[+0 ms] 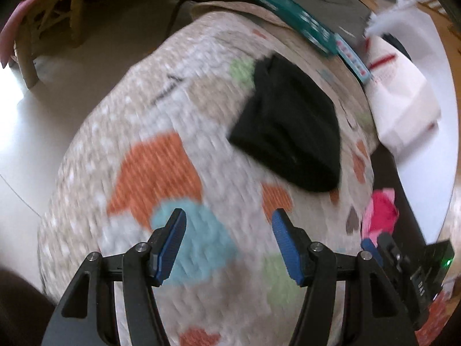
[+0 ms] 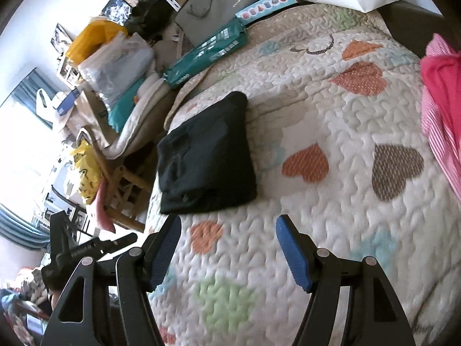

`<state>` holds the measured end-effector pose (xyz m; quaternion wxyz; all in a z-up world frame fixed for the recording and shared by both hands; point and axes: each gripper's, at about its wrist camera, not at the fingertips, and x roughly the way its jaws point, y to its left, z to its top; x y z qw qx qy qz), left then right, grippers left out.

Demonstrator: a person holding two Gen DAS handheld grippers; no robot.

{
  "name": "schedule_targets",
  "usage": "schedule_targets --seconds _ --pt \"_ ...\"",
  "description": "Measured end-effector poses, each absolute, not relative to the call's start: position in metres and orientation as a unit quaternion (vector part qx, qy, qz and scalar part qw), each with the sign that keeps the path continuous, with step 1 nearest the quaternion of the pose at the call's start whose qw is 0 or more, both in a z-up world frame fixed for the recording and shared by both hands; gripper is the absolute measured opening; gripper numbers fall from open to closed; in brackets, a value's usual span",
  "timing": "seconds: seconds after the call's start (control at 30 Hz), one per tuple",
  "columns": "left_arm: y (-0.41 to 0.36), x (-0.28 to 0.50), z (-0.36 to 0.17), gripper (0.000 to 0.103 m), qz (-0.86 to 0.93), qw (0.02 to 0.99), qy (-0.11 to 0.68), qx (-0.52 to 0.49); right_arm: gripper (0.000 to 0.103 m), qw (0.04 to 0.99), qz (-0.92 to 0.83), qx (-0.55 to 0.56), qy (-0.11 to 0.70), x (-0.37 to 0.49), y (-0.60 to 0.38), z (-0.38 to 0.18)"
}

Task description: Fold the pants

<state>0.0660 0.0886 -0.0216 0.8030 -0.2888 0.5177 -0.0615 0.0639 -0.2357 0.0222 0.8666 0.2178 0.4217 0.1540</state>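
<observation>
The left gripper (image 1: 229, 225) and right gripper (image 2: 227, 230) hover above the quilt (image 2: 331, 201), each with its 2 fingers spread wide and empty. The pants (image 2: 206, 155) lie folded in a black bundle mid-frame, just beyond both grippers.

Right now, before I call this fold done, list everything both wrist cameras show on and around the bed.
Pants: one, black, folded into a compact rectangle, near the quilt's edge.
Quilt: one, cream with coloured hearts, covering the bed.
Pink garment: one, pink with a striped part, bunched on the quilt's far side from the pants.
Teal package: one, teal, at the quilt's head end.
Grey bag: one, grey, behind the teal package.
Wooden chair: one, tan, on the floor beside the bed.
Yellow bag: one, yellow, on the chair.
Left gripper: blue pads, open, above the quilt, holding nothing.
Right gripper: blue pads, open, holding nothing.
</observation>
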Motion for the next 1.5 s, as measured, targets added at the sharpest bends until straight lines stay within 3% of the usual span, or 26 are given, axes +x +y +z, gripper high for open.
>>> schedule_targets --seconds 0.3,0.47,0.53,0.67,1.13,1.5 --pt "0.014 -0.016 0.033 0.062 0.017 0.911 0.406 -0.067 0.074 0.888 0.131 0.192 0.397 0.000 -0.237 0.012" --pt "-0.003 -0.049 0.066 0.083 0.057 0.951 0.303 -0.016 0.074 0.899 0.121 0.175 0.382 -0.010 -0.237 0.017" --pt "-0.005 -0.067 0.080 0.097 0.085 0.966 0.242 -0.013 0.074 0.906 0.119 0.165 0.372 -0.014 -0.235 0.022" --pt "-0.013 -0.084 0.099 0.103 0.103 0.980 0.171 0.000 0.074 0.915 0.116 0.139 0.360 -0.023 -0.226 0.029" --pt "-0.014 -0.063 0.066 0.103 0.070 0.951 0.301 -0.012 0.076 0.930 0.091 0.077 0.349 -0.032 -0.205 0.032" --pt "-0.009 -0.056 0.040 0.103 0.081 0.936 0.342 -0.012 0.077 0.927 0.090 0.059 0.360 -0.030 -0.196 0.023"
